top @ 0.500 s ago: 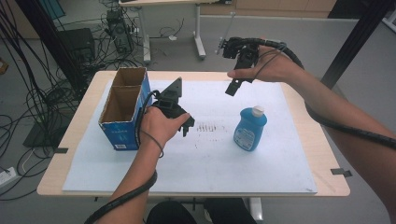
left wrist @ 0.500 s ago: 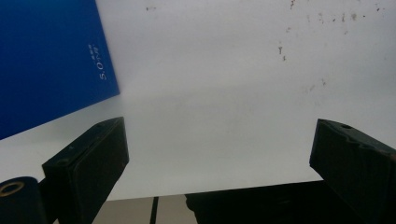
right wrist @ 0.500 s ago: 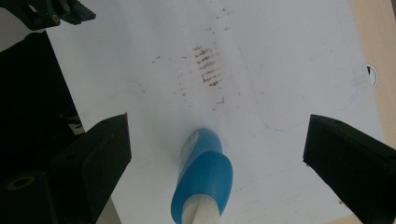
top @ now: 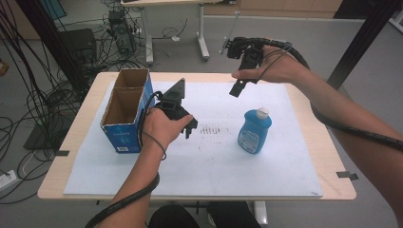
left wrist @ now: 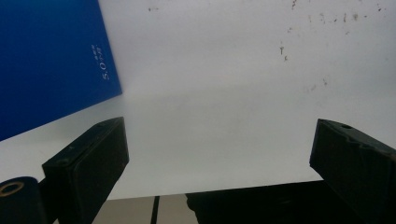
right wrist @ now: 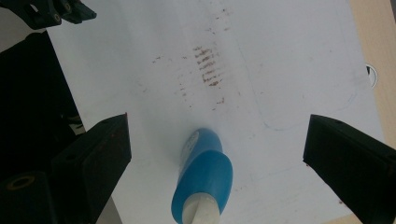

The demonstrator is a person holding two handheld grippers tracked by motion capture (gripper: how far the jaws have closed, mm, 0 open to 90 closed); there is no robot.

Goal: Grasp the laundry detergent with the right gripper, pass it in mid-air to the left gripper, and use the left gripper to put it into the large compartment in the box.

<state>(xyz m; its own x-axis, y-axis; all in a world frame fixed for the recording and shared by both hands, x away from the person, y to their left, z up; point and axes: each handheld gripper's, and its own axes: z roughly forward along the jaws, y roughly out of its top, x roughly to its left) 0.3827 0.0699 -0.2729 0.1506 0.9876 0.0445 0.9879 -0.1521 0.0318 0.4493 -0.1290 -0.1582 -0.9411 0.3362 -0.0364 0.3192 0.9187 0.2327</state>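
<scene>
A blue bottle (top: 254, 130) with a white cap stands upright on the white sheet (top: 199, 161), right of centre. At the sheet's left side is a blue cardboard box (top: 124, 113), open on top, with two compartments. My left gripper (top: 191, 129) is held low over the sheet just right of the box, open and empty; in the left gripper view (left wrist: 219, 135) the box's blue side (left wrist: 51, 60) is at upper left. My right gripper (top: 236, 89) hangs raised over the sheet's far edge, open, looking down on the bottle (right wrist: 203, 182) between its wide-set jaws (right wrist: 217, 126).
Brown smudges (top: 212, 129) mark the middle of the sheet. The wooden table (top: 332, 156) shows bare margins around the sheet. Cables (top: 28, 109) and equipment lie on the floor at left, and another desk's legs (top: 202, 35) stand behind.
</scene>
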